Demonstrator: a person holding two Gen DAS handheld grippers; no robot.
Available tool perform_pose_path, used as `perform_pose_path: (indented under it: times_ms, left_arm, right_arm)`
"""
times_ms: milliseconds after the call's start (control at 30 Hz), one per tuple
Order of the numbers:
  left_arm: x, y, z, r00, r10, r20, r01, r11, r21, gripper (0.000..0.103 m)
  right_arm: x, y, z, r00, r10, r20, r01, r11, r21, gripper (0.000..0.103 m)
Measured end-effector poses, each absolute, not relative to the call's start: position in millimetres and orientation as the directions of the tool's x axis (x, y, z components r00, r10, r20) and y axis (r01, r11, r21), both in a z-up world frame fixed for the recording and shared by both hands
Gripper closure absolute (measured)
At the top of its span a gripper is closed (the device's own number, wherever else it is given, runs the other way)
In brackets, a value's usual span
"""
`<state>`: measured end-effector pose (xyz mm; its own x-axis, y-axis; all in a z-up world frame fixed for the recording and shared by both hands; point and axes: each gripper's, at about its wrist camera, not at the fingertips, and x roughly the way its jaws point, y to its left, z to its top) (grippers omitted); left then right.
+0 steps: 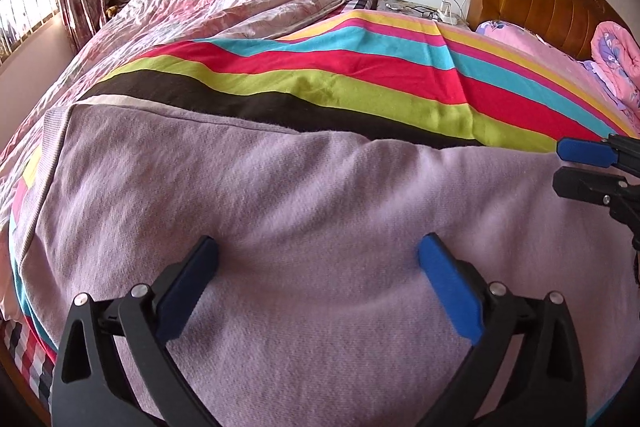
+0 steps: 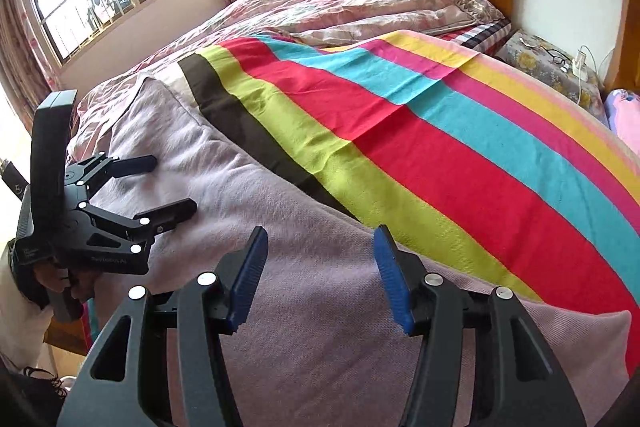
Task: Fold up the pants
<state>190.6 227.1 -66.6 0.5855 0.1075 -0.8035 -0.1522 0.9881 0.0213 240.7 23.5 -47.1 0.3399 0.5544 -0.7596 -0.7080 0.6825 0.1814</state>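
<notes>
We have the lilac pants lying flat along the near edge of the bed, over a striped blanket, spread so a fold can be laid cleanly. Our left gripper hangs just above the cloth, jaws spread wide, holding nothing. Our right gripper is about half open over the pants' far edge, also empty, likely ready for another grab.

The left gripper hangs over the pants, jaws spread wide and empty. The right gripper, half-spread and empty, hovers above the same pants.
</notes>
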Motion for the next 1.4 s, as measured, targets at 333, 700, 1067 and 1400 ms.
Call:
perform_pose_path:
  times_ms: [333, 700, 1067, 1400]
  left_arm:
    - [202.3, 194.4, -21.8, 0.637, 0.098, -0.765, -0.083, 0.995, 0.059, 0.002]
    - [227.2, 104.4, -23.7, 0.657, -0.015, -0.754, 0.085, 0.995, 0.054, 0.003]
    - [231.1, -40.2, -65.7, 0.595, -0.122, -0.795, 0.364, 0.922, 0.131, 0.002]
    - [237.2, -27.9, -74.4, 0.566, -0.158, -0.809, 0.333, 0.942, 0.049, 0.001]
  right_arm:
    - [243.6, 7.9, -50.9, 0.421, 0.486, -0.766, -0.658, 0.745, 0.111, 0.043]
    - [193.5, -156.1, -36.9, 0.57, 0.28, -0.772, -0.416, 0.909, 0.023, 0.024]
    - [153.9, -293.9, -69.8, 0.545, 0.108, -0.832, -0.205, 0.979, -0.007, 0.02]
    - [96.5, -378.9, -24.5, 0.696, 0.012, -0.718, -0.032, 0.999, -0.015, 0.02]
